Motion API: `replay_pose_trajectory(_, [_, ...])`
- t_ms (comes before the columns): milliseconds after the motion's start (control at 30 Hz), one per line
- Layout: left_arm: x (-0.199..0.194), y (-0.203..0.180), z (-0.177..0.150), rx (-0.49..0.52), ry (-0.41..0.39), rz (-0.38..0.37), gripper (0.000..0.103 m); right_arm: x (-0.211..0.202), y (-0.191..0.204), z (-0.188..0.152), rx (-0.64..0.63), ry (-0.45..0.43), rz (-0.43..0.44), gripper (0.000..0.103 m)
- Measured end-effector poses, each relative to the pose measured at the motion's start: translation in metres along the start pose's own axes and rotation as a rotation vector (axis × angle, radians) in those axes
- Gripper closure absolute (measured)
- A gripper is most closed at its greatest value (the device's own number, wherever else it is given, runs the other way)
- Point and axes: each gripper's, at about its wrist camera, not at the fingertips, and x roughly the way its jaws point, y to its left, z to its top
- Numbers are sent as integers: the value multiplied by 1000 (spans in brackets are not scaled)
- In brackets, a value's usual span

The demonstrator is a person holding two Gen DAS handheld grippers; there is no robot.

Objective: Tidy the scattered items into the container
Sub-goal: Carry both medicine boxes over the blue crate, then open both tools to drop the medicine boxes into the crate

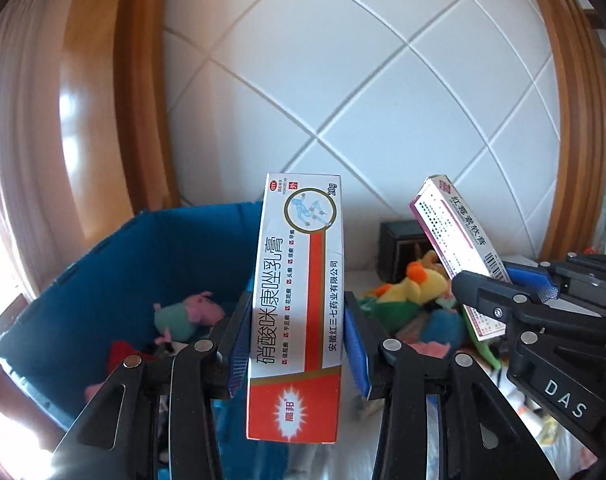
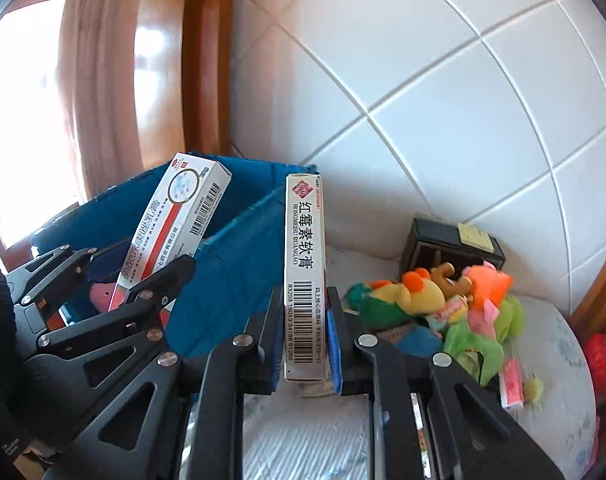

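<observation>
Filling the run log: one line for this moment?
left gripper: shut on red-white ointment carton | right gripper: shut on white-purple ointment carton | blue fabric bin: plush inside

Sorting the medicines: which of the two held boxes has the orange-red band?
The wide white cardboard box in the left tool; the narrow white carton in the right tool has none.

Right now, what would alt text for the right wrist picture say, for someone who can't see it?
The right gripper clamps a slim white medicine box upright between its fingers. To the left, the left gripper holds a red-and-white ointment box over a blue fabric bin, while plush toys lie heaped to the right beneath a white tiled wall.
</observation>
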Motion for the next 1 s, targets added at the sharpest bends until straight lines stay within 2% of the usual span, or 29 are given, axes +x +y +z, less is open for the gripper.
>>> replay_pose_trajectory(233, [0,101,-11,-67,47,167,62,46,86,26,-67,14,145,85])
replay_pose_trajectory(400, [16,152,-24,-97,111,232,62,78,127,26,-80,55,194,85])
replay_pose_trajectory(667, [28,193,-33,-120,156,235,62,100,158,26,-85,93,188,85])
replay_pose_trajectory(900, [35,204,-33,-133,174,223,61,104,162,30,-88,89,151,85])
replay_pose_trajectory(967, [35,206,-33,-132,166,221,43,103,162,32,-86,79,138,85])
replay_pose_trajectory(1000, [34,207,-33,-132,157,225,19,102,163,33,-85,76,129,85])
